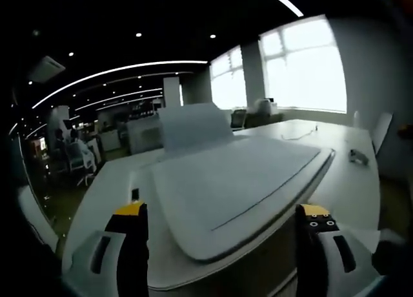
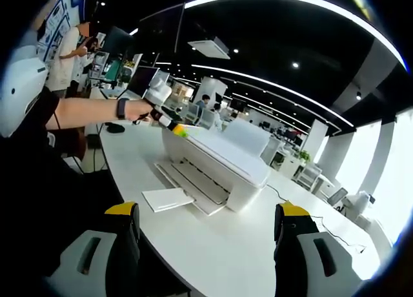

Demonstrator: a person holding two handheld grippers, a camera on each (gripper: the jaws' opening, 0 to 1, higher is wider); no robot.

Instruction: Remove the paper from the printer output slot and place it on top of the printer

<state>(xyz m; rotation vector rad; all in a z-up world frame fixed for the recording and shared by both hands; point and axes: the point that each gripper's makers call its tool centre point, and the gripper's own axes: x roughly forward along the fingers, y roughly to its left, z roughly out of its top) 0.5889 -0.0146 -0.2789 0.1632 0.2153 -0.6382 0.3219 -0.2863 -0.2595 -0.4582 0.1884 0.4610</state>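
The white printer [image 2: 222, 156] stands on a white table [image 2: 258, 245], its rear paper support [image 2: 248, 135] raised. A white sheet of paper [image 2: 168, 199] lies at the end of the pulled-out output tray [image 2: 193, 181] in front. My left gripper [image 2: 169, 122], held by a person's hand, hovers at the printer's far end. In the left gripper view its jaws stand open [image 1: 222, 212] just above the printer's flat lid [image 1: 239, 181], nothing between them. My right gripper [image 2: 206, 223] is open and empty, well back from the paper.
A cable [image 2: 310, 223] runs over the table behind the printer. A small object [image 1: 359, 157] lies near the table's far edge. Office chairs [image 2: 313, 175], desks with monitors [image 2: 139, 77] and standing people [image 2: 68, 48] fill the room behind.
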